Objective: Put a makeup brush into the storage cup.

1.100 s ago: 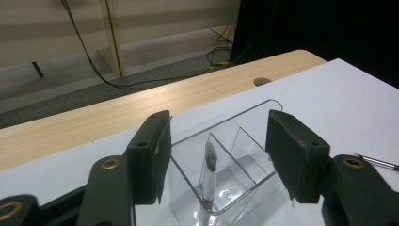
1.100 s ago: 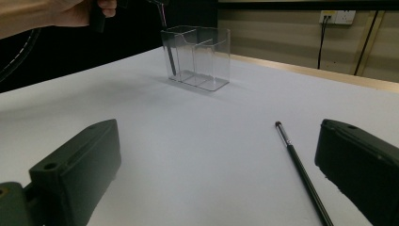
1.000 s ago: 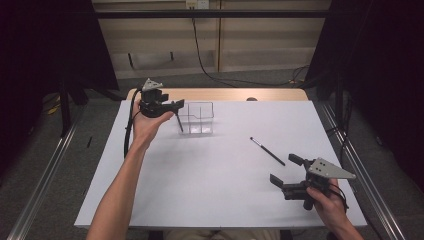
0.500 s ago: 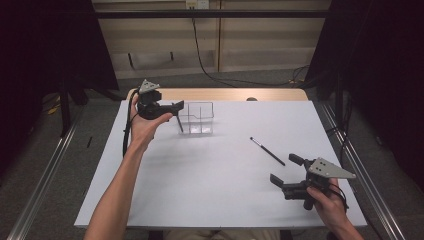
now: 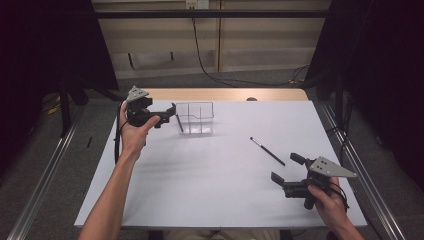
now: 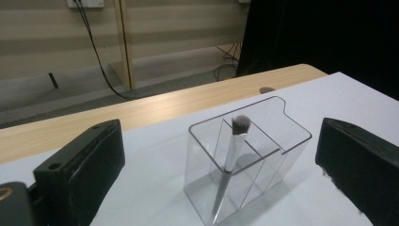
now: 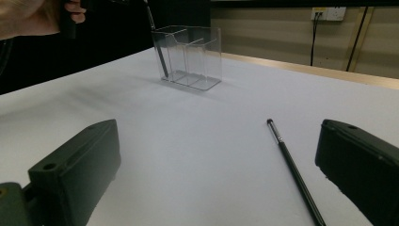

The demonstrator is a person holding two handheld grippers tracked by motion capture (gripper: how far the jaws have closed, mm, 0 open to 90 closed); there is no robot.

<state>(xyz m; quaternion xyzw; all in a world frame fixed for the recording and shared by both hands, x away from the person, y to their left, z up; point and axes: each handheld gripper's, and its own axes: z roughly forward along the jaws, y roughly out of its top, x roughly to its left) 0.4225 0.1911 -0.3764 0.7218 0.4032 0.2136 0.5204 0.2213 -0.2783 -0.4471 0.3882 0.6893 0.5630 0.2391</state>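
High view shows the left hand-held gripper [image 5: 172,111] just beside the left wall of a clear organizer [image 5: 195,118], which stands near the far edge of the white desk [image 5: 200,175]. Its jaws have just been opening and now stand wide, with nothing pressed between them. Left gripper view looks between these two black jaws onto the organizer, and a makeup brush [image 6: 229,157] stands inside it, in the compartment nearest this gripper. The brush leans, its grey bristle head is up at the rim and its lower end rests on the bottom. The organizer has thin inner walls that divide it in a few compartments.

The right hand-held gripper [image 5: 286,169] rests low near the right front corner of the desk, jaws wide apart and holding nothing. A thin black pencil [image 5: 267,151] lies flat on the desk between this gripper and the organizer, well apart from the organizer.
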